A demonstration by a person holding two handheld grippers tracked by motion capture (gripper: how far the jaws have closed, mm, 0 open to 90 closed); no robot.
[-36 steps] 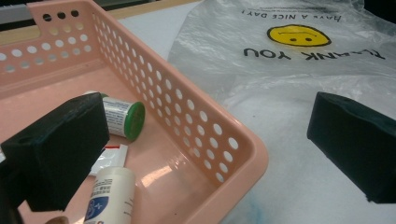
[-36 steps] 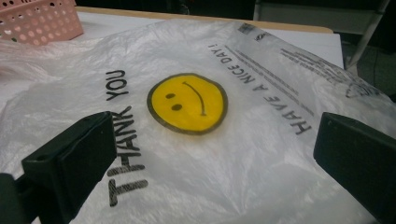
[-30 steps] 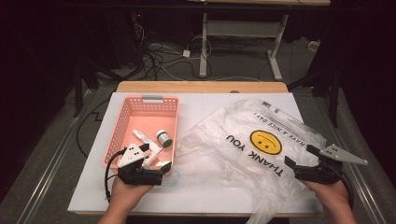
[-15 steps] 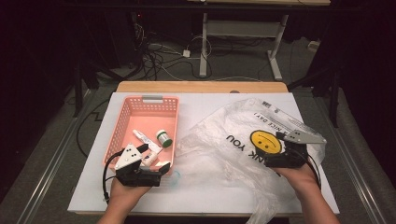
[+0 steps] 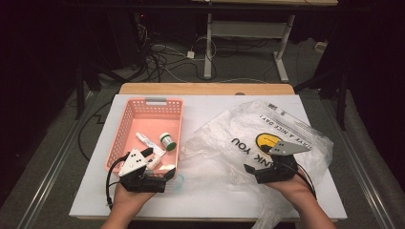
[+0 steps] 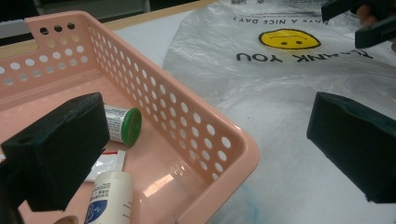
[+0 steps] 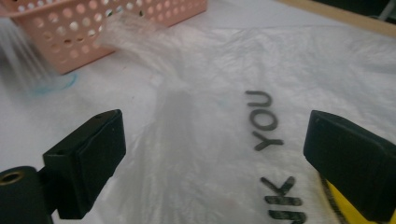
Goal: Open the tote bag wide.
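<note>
A pink perforated basket (image 5: 125,130) (image 6: 187,116) stands at the table's left. In it lie a small green-capped bottle (image 5: 167,141) (image 6: 123,123), a white tube (image 5: 144,140) and a white bottle (image 6: 112,196). To its right a crumpled clear plastic bag (image 5: 224,138) (image 7: 210,70) lies flat, printed with a yellow smiley and "THANK YOU". My left gripper (image 5: 160,163) (image 6: 205,144) is open at the basket's near right corner, one jaw inside the basket and the other outside over the bag. My right gripper (image 5: 258,164) (image 7: 215,154) is open low over the bag beside the print, holding nothing.
The white table top (image 5: 205,200) ends close to both hands; a wooden edge (image 5: 205,88) runs along its far side. A faint blue mark (image 7: 51,86) sits by the basket's corner (image 7: 93,23). Cables (image 5: 162,62) and desk legs (image 5: 208,43) occupy the dark floor beyond.
My right gripper has moved left from the bag's right edge to over the printed smiley. The left gripper has stayed at the basket's corner.
</note>
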